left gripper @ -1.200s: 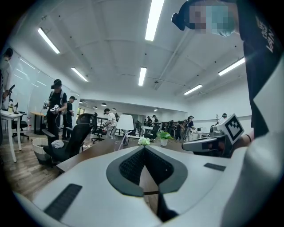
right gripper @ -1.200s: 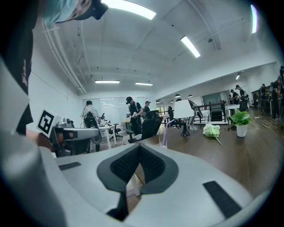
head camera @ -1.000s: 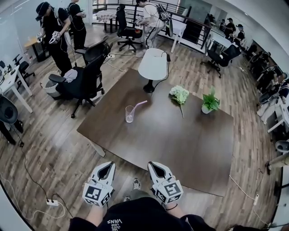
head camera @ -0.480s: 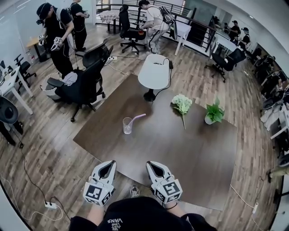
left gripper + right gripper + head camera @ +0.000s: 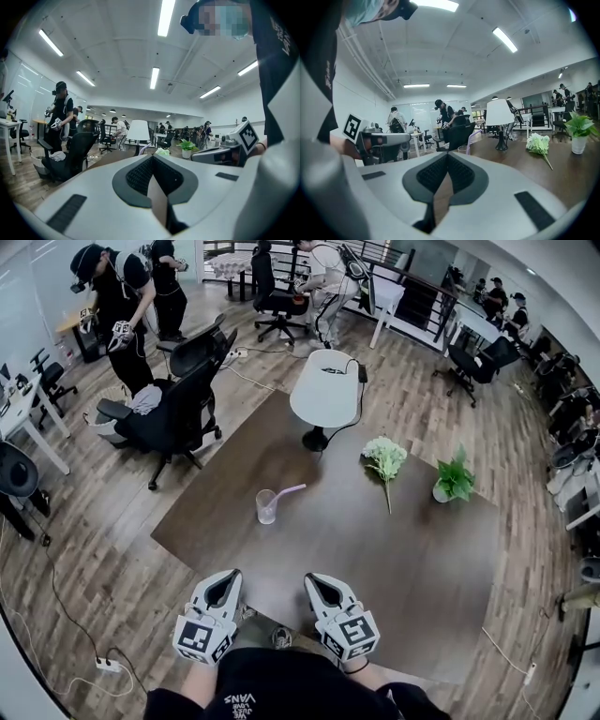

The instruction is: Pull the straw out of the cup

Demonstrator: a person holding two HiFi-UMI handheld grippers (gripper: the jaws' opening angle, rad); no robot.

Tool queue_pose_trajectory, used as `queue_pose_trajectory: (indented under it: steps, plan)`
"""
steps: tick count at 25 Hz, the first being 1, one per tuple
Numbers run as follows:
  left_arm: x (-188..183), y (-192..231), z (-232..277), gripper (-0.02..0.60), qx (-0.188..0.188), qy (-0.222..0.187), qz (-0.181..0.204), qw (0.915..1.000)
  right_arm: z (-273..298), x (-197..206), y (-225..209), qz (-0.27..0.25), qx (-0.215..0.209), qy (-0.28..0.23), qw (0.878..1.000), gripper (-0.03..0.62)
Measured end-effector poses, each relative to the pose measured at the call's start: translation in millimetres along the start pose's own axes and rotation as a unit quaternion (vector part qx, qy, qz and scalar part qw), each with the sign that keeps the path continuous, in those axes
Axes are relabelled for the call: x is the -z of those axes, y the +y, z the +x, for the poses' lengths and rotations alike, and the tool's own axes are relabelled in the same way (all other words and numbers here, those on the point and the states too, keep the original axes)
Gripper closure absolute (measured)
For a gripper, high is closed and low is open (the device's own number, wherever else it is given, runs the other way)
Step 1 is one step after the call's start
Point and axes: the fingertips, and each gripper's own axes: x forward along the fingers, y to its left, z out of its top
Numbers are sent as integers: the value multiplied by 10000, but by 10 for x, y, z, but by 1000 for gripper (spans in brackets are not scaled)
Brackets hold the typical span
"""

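Observation:
A clear plastic cup (image 5: 267, 506) stands on the dark brown table (image 5: 375, 549), left of its middle. A pink straw (image 5: 289, 490) leans out of it to the right. Both grippers hang side by side over the table's near edge, well short of the cup. My left gripper (image 5: 225, 576) is shut and holds nothing. My right gripper (image 5: 315, 578) also has its jaws together, empty. In the right gripper view the cup (image 5: 462, 149) and straw (image 5: 474, 137) show just past the closed jaws (image 5: 447, 155). In the left gripper view the straw (image 5: 143, 148) peeks over the jaws (image 5: 152, 157).
White flowers (image 5: 384, 455) and a small potted plant (image 5: 454, 479) lie on the table's far right. A white round side table (image 5: 323, 388) stands beyond the far edge. A black office chair (image 5: 178, 409) sits to the left. Several people stand at the back.
Both grippers have come forward together from over the floor to the table's near edge, still shut. The cup and straw have not moved on the table.

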Motion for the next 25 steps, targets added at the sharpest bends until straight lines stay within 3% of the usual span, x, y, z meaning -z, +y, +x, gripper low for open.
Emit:
queue_pose_trajectory:
  steps: [25]
  plan:
    - [-260, 602, 973, 571, 1016, 6, 151, 9947, 775, -308, -415, 68, 778, -156, 9968, 577]
